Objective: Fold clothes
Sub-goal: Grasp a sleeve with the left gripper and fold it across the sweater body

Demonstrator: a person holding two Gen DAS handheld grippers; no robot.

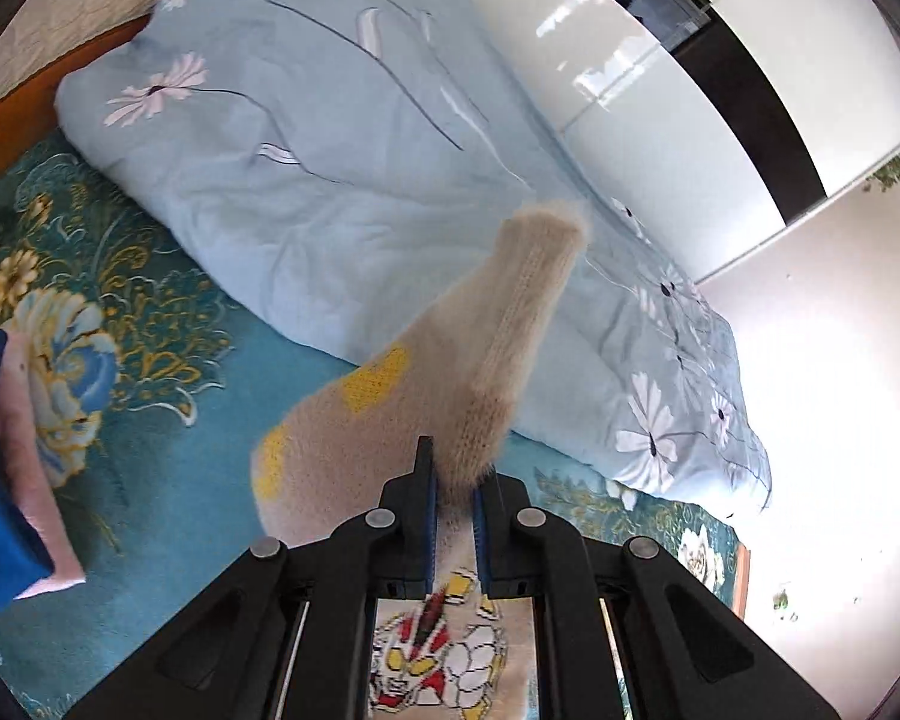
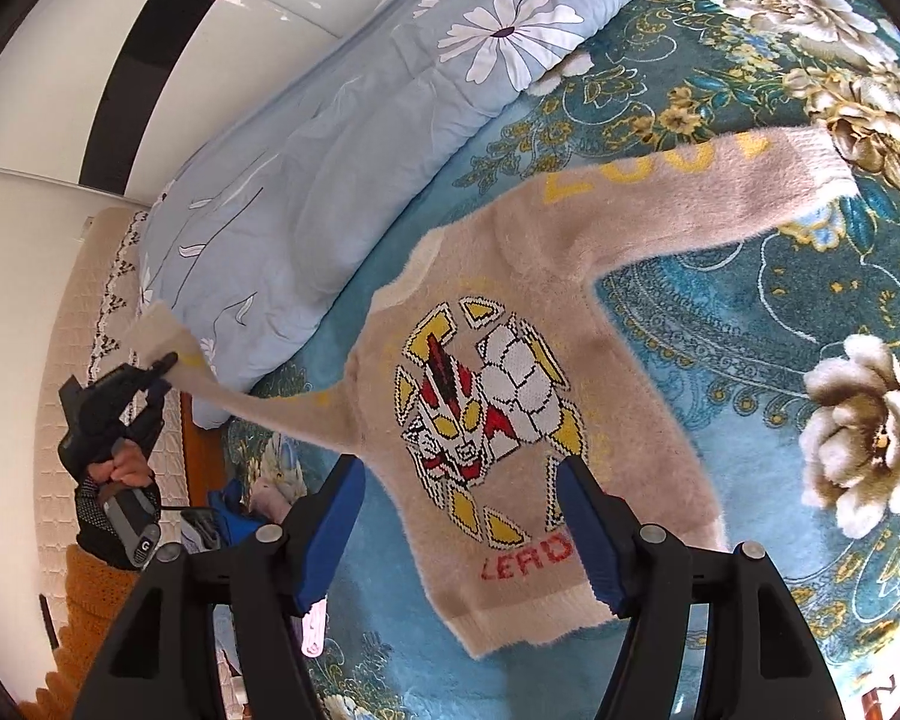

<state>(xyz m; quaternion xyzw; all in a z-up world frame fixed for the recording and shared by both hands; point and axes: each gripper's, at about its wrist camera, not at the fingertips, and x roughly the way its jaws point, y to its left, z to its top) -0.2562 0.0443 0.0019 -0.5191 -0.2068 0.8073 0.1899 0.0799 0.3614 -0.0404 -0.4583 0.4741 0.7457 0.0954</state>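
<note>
Left to right, right wrist view first. My left gripper (image 2: 165, 363) sits at the far left, held by a hand (image 2: 120, 468) in a dark mesh glove. Its fingers are clamped on the cuff of one sleeve of the fuzzy beige knit sweater with a red, white and yellow robot-head graphic (image 2: 510, 420), and that sleeve is lifted clear of the bed and stretched taut toward the body. The sweater body lies face up on the teal bedspread with gold and cream flowers (image 2: 750, 312). Its other sleeve lies out flat toward the upper right. The pale blue quilt with white daisies (image 2: 306, 180) is heaped along the far side.

My right gripper (image 2: 459, 516) hovers above the sweater's lower half, blue-padded fingers spread wide, holding nothing.

Left wrist view: a folded blue and pink stack of clothes (image 1: 6, 468) at the left edge; the cuff pinched between the narrow fingers (image 1: 424, 480) at centre.
</note>
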